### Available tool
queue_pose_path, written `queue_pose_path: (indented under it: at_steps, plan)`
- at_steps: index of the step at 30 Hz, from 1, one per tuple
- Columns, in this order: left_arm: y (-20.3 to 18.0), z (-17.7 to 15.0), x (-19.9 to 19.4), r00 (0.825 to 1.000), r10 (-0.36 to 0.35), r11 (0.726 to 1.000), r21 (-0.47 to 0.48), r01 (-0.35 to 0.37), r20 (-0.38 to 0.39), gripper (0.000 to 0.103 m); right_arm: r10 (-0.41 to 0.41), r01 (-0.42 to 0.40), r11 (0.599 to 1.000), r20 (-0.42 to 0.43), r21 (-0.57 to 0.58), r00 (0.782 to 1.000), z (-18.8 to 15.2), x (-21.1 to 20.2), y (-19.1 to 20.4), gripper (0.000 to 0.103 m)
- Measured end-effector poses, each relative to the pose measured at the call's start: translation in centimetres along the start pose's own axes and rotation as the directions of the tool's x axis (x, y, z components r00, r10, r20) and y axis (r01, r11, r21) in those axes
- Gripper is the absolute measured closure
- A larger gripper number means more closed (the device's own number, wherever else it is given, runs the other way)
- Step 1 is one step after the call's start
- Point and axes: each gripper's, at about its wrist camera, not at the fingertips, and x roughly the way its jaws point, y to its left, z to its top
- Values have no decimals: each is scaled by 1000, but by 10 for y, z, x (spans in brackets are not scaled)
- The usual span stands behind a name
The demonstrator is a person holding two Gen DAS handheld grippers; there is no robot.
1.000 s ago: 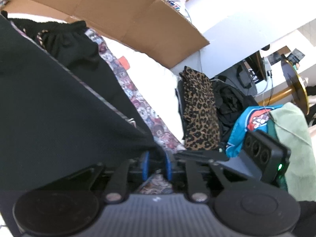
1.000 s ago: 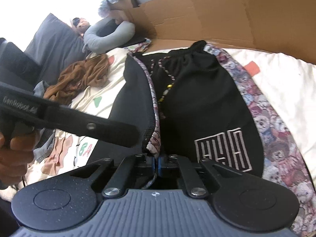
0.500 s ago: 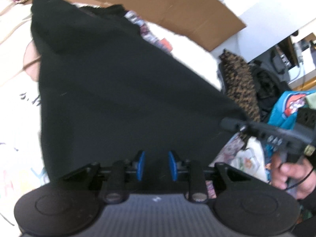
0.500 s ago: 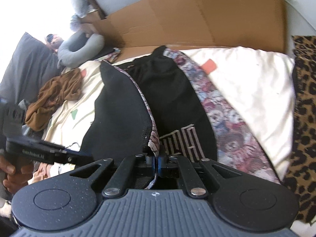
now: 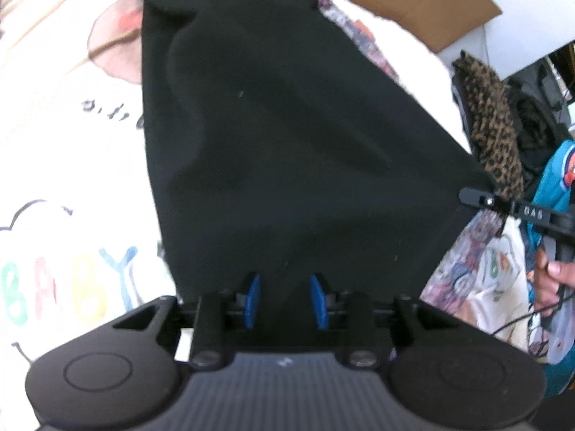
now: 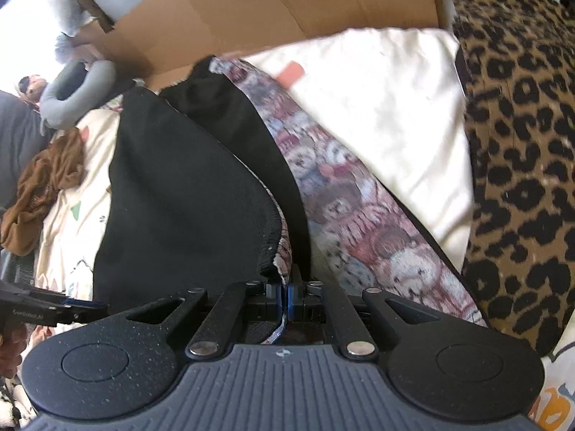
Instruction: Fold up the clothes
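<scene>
- The black garment (image 5: 287, 136) lies spread on the bed's cream printed sheet (image 5: 64, 165), one half folded over the other; its bear-print lining (image 6: 345, 194) shows along the side nearer the leopard-print cloth (image 6: 521, 151).
- The right gripper (image 6: 287, 296) pinches the folded corner, jaws closed on the black garment's edge, with lining peeking out between the pads.
- The left gripper (image 5: 285, 300) sits at the garment's near edge, its jaws opening. Black cloth lies between the blue pads (image 5: 252, 298), but whether they press on it cannot be told.
- The step in hand looks like laying the folded half down and letting go. To do it well, I would lower both corners until they rest on the layer beneath, edges matched, before either grip lets go.
- The cloth looks soft and heavy, so a corner dropped from height would likely slump and skew the fold.
- The right corner should keep gentle tension away from the left one, so the top layer lies without ripples.
- Farther from the garment, a cardboard sheet (image 6: 287, 7) stands behind it and a brown cloth (image 6: 43, 186) lies off to the side, both clear of the fold.
</scene>
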Motion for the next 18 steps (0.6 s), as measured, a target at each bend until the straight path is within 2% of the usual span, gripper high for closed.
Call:
queue_pose_path:
  at_steps: [4,11,15,18]
  plan:
    - [5,-8,-2,1000,13,1000,-1,-13,-21,69,-23,24,999,-31,42,999,-5,7,-12,98]
    - [21,-23,-11,999,18,999,-51,-20,-47,67,-18,19,997,-13,80,1000,-5,1,-25,94]
    - [28,-32,-16,997,17,998,-63,-22,-72,64,-3,3,995,2,98,1000,-1,2,-27,77]
    - [33,-39,-18,995,11,997,-71,-18,-98,63,10,-11,995,3,104,1000,1,5,-28,76]
